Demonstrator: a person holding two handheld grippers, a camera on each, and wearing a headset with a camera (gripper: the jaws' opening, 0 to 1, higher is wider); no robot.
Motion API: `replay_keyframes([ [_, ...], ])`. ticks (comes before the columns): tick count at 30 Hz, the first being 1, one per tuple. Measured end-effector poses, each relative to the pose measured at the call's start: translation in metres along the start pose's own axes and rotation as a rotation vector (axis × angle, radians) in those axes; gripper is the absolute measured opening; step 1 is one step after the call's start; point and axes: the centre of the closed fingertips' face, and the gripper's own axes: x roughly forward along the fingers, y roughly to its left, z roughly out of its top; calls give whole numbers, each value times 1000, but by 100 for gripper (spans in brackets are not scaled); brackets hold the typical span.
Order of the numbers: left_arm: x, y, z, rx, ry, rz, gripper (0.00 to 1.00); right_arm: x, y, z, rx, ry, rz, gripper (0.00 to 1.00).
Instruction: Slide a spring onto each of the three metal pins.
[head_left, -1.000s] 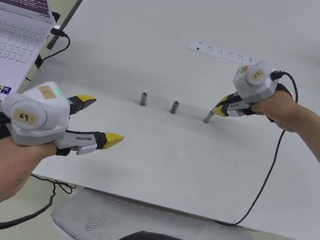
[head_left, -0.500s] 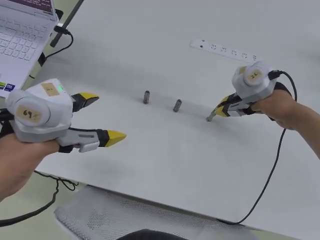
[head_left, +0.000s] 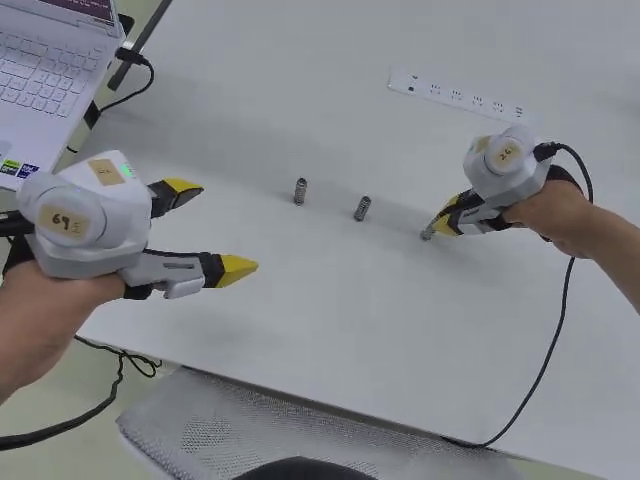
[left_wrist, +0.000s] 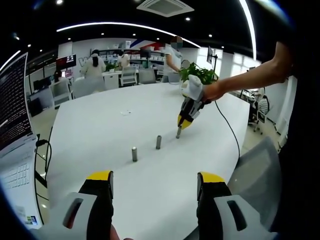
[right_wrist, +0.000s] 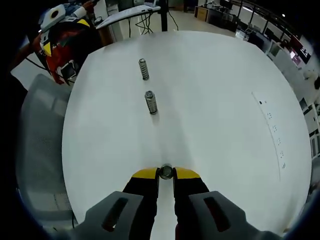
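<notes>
Two metal pins stand on the white table, each with a spring on it: the left one (head_left: 300, 190) (right_wrist: 144, 68) (left_wrist: 134, 153) and the middle one (head_left: 362, 208) (right_wrist: 150, 102) (left_wrist: 158, 142). My right gripper (head_left: 440, 226) (right_wrist: 165, 176) (left_wrist: 185, 120) is at the third pin (head_left: 427, 233) (left_wrist: 178, 132), its yellow tips shut on a spring (right_wrist: 165, 172) seen end-on between them. My left gripper (head_left: 212, 227) (left_wrist: 156, 177) hovers wide open near the table's front left, holding nothing, well short of the pins.
A white power strip (head_left: 455, 96) lies at the back right. A laptop (head_left: 40, 70) sits at the far left with a black cable (head_left: 125, 70) beside it. The right gripper's cable (head_left: 540, 350) trails off the front edge. A grey mesh chair (head_left: 230, 430) is below the table edge.
The head camera has shifted a little, moving the whole scene right and up. Both grippers and the springs hold their places.
</notes>
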Motion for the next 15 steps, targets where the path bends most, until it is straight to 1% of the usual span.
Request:
replay_keyframes([
  [7,-1,1,3,2,-6,0,64,7,-2,-3,-11,17,2,9],
  [15,-1,3,4,4,-2,1,64,13,-2,-6,-14,28,13,9],
])
